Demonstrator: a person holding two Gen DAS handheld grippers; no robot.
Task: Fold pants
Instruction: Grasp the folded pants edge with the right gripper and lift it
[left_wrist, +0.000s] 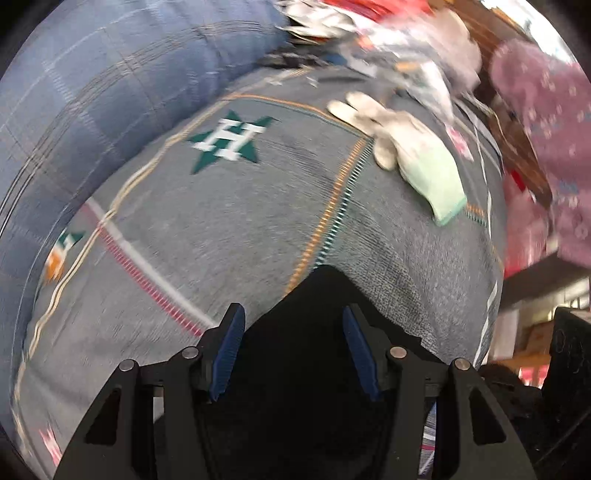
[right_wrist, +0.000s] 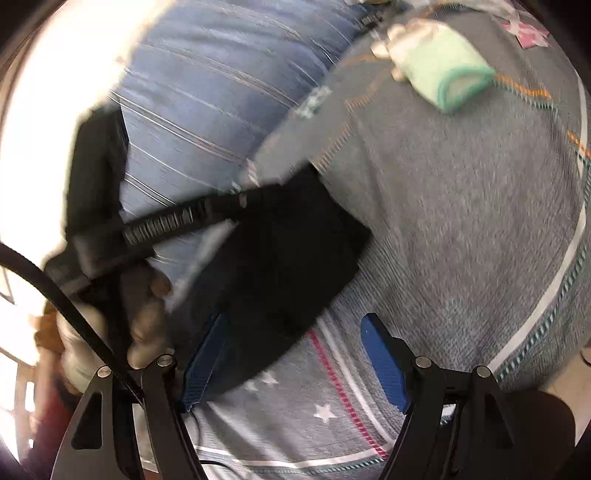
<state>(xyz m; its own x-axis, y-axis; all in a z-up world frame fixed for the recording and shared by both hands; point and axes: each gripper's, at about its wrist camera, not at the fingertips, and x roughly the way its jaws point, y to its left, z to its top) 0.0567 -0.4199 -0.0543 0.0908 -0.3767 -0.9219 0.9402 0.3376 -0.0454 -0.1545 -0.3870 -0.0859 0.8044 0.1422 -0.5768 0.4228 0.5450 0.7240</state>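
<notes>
The black pants (left_wrist: 303, 354) lie on a grey patterned bedspread (left_wrist: 229, 229). In the left wrist view the dark cloth fills the space between my left gripper's (left_wrist: 293, 345) blue pads, which stand apart and open over it. In the right wrist view the pants (right_wrist: 284, 251) appear as a folded black bundle. My right gripper (right_wrist: 295, 354) is open, its left pad at the bundle's near edge and its right pad over bare bedspread. The other gripper (right_wrist: 177, 221) and the hand holding it reach in from the left and touch the bundle's far corner.
A white work glove with a mint green cuff (left_wrist: 410, 155) lies on the bedspread beyond the pants. A blue striped pillow (left_wrist: 110, 85) lies along the left side. A pile of clothes and a pink patterned cloth (left_wrist: 546, 122) lie at the far right.
</notes>
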